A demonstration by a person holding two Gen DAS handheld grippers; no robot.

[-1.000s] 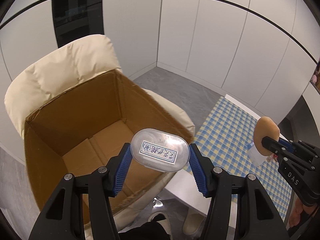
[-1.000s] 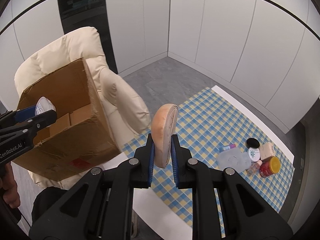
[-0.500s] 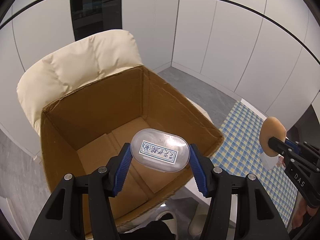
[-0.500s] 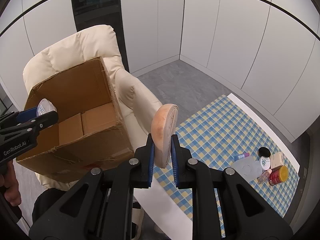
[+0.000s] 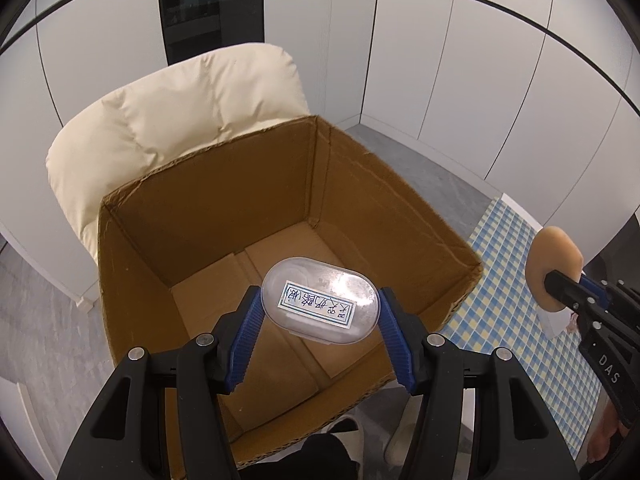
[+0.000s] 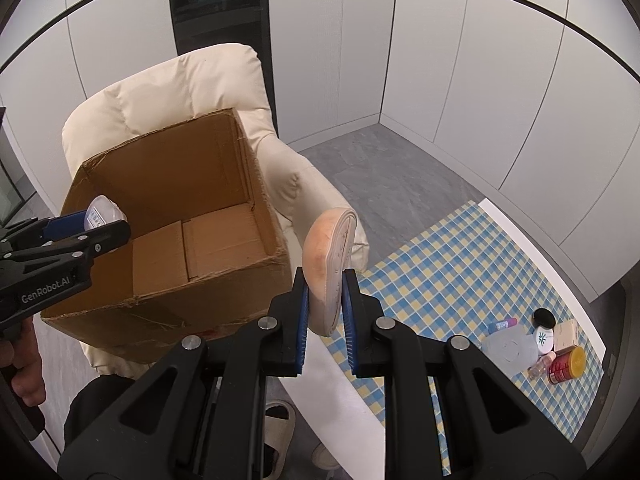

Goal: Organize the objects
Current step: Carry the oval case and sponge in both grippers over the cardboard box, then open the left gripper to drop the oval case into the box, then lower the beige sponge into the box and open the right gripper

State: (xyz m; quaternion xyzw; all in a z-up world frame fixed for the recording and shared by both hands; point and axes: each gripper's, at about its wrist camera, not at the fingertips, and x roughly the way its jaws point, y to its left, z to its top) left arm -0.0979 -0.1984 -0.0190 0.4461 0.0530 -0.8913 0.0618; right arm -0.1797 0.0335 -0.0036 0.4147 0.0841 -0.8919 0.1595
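A: What is being hidden or cut off?

B: The handwritten label on the clear oval plastic case (image 5: 320,302) is being shown, but its writing cannot be read. In the right wrist view only one end of that case (image 6: 102,212) is being seen past the fingers holding it. The small things at the far end of the blue-and-yellow checked table (image 6: 460,276) are too small to be named surely: a red can with a yellow lid (image 6: 566,365), a black round cap (image 6: 544,317) and a clear plastic lid (image 6: 510,350) are being made out. The front of the cream padded armchair (image 5: 180,120) is being covered by the open brown cardboard box (image 5: 224,208) resting on it.

A: How are the grippers being held?

B: The left gripper (image 5: 320,332) is being held above the box opening, tilted down toward the bare box floor, its blue fingers (image 5: 244,340) being kept clamped on the two ends of the case. The case is being carried in the air over the box, not touching it. The right gripper (image 6: 323,320) is being held beside the box, over the table edge, its fingers (image 6: 301,320) being pressed together on a flat peach-coloured oval pad with a pale rim (image 6: 328,264), gripped edge-on and standing upright. From the left wrist view that pad (image 5: 554,268) is being seen well apart from the case.
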